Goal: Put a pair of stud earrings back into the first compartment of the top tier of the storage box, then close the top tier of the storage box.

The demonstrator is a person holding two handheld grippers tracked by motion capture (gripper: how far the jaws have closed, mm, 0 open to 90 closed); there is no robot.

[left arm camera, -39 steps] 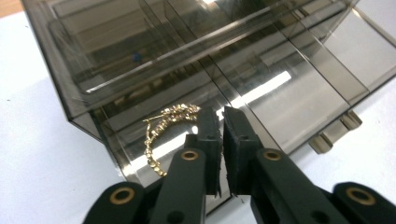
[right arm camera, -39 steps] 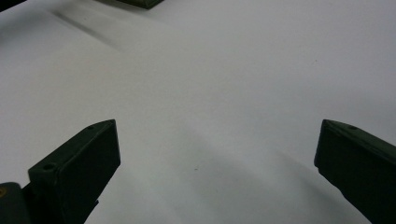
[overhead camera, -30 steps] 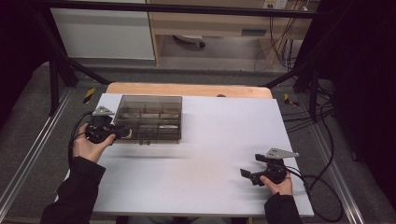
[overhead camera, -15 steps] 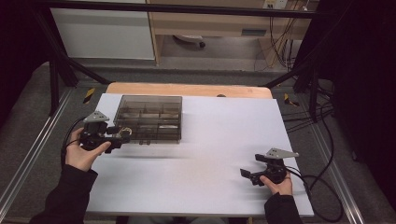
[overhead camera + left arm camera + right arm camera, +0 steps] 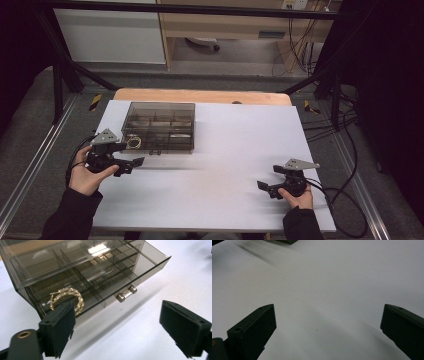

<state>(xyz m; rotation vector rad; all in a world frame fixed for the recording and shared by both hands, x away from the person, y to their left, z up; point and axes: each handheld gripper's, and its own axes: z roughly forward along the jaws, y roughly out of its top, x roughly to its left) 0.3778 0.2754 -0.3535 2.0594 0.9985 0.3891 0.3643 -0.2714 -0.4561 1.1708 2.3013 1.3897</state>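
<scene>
Left gripper [image 5: 120,332] jaws have just been opening, now wide, nothing between; it has backed off from the box [image 5: 159,126]. Gold hoops [image 5: 67,299] sit in the box's front-left compartment. Looks delivered. Right gripper [image 5: 328,332] wide, empty, near the table [image 5: 225,165] edge.

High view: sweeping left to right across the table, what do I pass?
Left gripper, jaws open and just been opening with nothing between them → smoky clear organizer box, gold bracelet in its near-left compartment → bare stretch of white table → right gripper, jaws open.
</scene>
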